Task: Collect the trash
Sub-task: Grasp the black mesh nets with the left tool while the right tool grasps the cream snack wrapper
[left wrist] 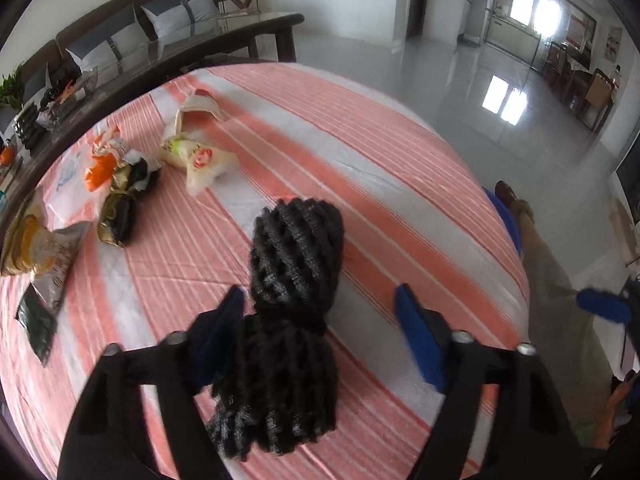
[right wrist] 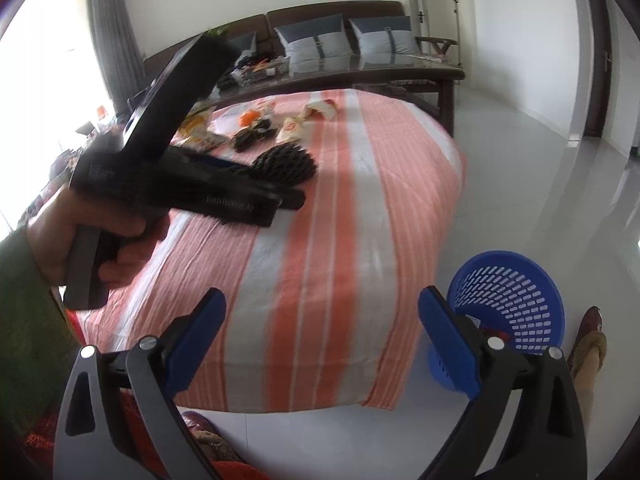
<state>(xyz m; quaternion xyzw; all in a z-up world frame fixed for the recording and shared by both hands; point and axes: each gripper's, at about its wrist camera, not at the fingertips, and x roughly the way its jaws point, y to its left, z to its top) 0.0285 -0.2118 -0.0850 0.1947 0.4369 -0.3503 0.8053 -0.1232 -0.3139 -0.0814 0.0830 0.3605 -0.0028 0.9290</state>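
Observation:
A black foam net sleeve [left wrist: 294,280] lies on the striped tablecloth [left wrist: 400,184] between the open fingers of my left gripper [left wrist: 320,312], close to the left finger; neither pad clamps it. It also shows in the right wrist view [right wrist: 286,164] under the left gripper body. More trash lies at the far left: a clear rice-cake wrapper [left wrist: 198,158], a torn paper wrapper [left wrist: 198,108], an orange wrapper [left wrist: 100,168], a gold-black wrapper [left wrist: 118,216] and snack bags [left wrist: 44,252]. My right gripper [right wrist: 322,340] is open and empty, off the table's near edge beside the blue basket [right wrist: 508,308].
A dark glass-topped coffee table [right wrist: 360,72] and a sofa with grey cushions [right wrist: 316,40] stand behind the table. A person's legs and shoe [right wrist: 588,344] are by the basket. The glossy floor [left wrist: 460,80] lies to the right.

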